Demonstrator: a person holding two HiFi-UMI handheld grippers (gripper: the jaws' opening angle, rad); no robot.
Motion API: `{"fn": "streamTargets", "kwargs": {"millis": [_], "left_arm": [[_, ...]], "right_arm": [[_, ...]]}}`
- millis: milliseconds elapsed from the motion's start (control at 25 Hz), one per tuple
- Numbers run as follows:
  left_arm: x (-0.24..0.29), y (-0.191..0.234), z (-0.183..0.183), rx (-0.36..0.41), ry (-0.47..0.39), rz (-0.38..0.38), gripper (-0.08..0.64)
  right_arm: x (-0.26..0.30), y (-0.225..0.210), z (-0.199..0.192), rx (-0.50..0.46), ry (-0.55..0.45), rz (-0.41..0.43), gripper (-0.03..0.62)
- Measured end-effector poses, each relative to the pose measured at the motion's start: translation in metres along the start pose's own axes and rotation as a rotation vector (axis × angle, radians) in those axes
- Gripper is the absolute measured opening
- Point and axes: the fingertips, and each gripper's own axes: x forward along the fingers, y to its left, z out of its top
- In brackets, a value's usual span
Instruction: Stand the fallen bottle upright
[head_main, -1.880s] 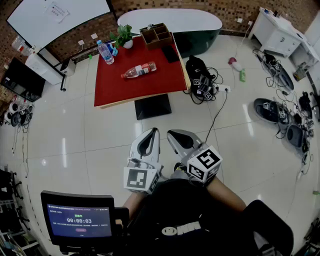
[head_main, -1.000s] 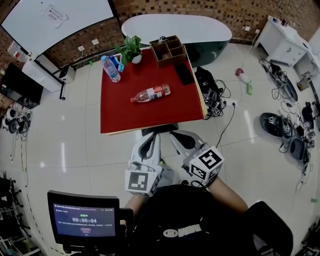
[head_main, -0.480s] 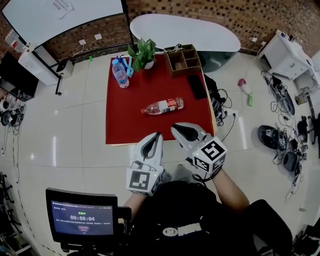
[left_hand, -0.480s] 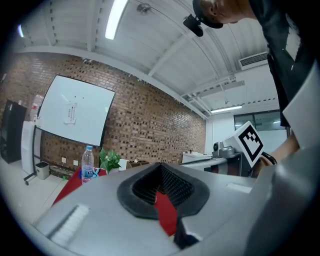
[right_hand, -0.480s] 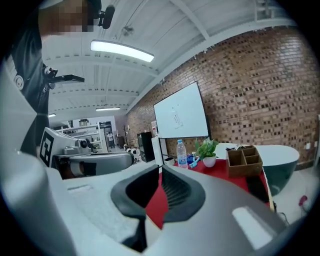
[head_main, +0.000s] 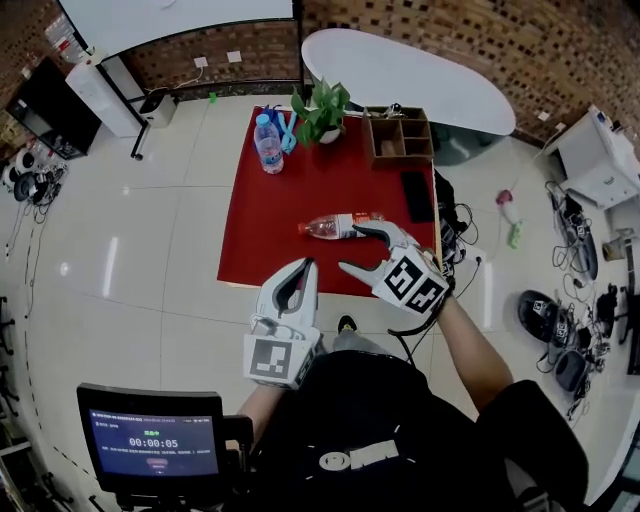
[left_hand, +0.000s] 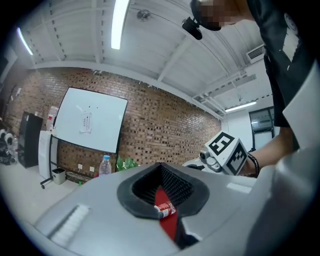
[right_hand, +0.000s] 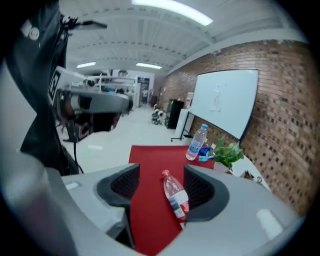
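A clear bottle with a red label lies on its side on the red table, cap to the left. My right gripper hovers just in front of it. Its jaws have just been opening and stand wide with nothing pressed between them. In the right gripper view the bottle shows in the gap of the right gripper, a little beyond the pads. My left gripper is shut at the table's near edge. The left gripper shows only a thin slit, with the bottle's label seen through it.
At the table's far end stand an upright water bottle, a potted plant and a wooden divided box. A flat black item lies by the right edge. Cables and gear litter the floor at the right.
The table has come much nearer. My right gripper has reached out over it to the fallen bottle, rolled and gone from shut to open. The left gripper has advanced to the near edge.
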Motion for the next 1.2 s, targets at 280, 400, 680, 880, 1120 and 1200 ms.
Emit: {"fn": "streamTargets", "kwargs": {"millis": [280, 400, 680, 880, 1120, 1200], "left_arm": [[-0.01, 0.031, -0.006, -0.021, 0.032, 0.149, 0.003], [-0.016, 0.04, -0.009, -0.012, 0.022, 0.173, 0.003], [-0.038, 0.066, -0.018, -0.045, 0.044, 0.293, 0.003], [-0.048, 0.08, -0.024, -0.063, 0.052, 0.355, 0.003], [-0.053, 0.091, -0.023, -0.081, 0.057, 0.372, 0.003], [-0.054, 0.092, -0.022, -0.085, 0.056, 0.373, 0.003]], "right_arm": [[0.063, -0.009, -0.038, -0.435, 0.306, 0.115, 0.265], [0.089, -0.012, -0.045, -0.497, 0.352, 0.149, 0.265], [0.155, -0.022, -0.095, -0.531, 0.514, 0.233, 0.265], [0.178, -0.021, -0.112, -0.513, 0.558, 0.282, 0.265], [0.183, -0.02, -0.101, -0.476, 0.568, 0.31, 0.268], [0.183, -0.02, -0.1, -0.474, 0.599, 0.321, 0.272]]}}
